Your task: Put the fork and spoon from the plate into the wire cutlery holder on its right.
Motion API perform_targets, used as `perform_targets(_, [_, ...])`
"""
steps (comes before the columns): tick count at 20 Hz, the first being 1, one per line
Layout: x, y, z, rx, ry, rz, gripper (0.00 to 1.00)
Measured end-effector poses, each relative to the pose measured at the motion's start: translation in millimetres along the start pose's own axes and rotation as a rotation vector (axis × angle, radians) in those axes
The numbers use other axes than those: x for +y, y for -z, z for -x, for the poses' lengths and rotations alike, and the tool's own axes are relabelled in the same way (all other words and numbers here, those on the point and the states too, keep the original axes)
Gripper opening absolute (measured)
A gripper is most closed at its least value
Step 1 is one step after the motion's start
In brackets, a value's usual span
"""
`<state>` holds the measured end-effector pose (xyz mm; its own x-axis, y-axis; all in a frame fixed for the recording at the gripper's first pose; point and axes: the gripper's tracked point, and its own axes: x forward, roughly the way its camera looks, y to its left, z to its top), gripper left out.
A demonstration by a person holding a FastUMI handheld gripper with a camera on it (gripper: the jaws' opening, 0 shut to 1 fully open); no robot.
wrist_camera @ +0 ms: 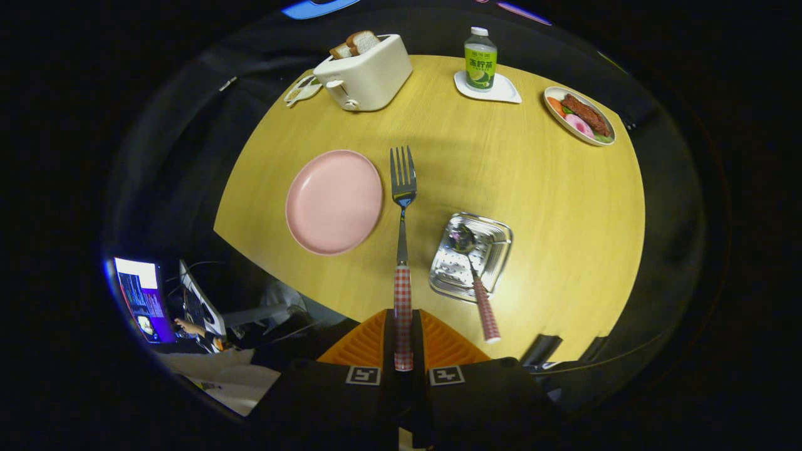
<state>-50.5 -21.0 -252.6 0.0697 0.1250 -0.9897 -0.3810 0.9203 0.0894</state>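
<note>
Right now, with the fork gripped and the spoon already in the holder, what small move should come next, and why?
Probably carry the fork right and tip it down over the cutlery holder. The gripper is shut on its checked handle, holding it between the empty pink plate and the holder, where the spoon already rests.

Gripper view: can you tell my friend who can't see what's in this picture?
The gripper is shut on a checked-handled fork, held above a yellow table. Left of it lies an empty pink plate; right of it, a spoon rests in a metal cutlery holder. Beyond stand a toaster and a bottle.
</note>
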Motion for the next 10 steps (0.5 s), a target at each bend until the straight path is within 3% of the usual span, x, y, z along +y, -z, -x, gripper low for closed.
perform_targets(5, [-45.2, 23.1, 19.5, 0.161, 0.002, -0.01, 0.13])
perform_targets(10, [-61.5, 26.3, 12.0, 0.315, -0.007, 0.085, 0.13])
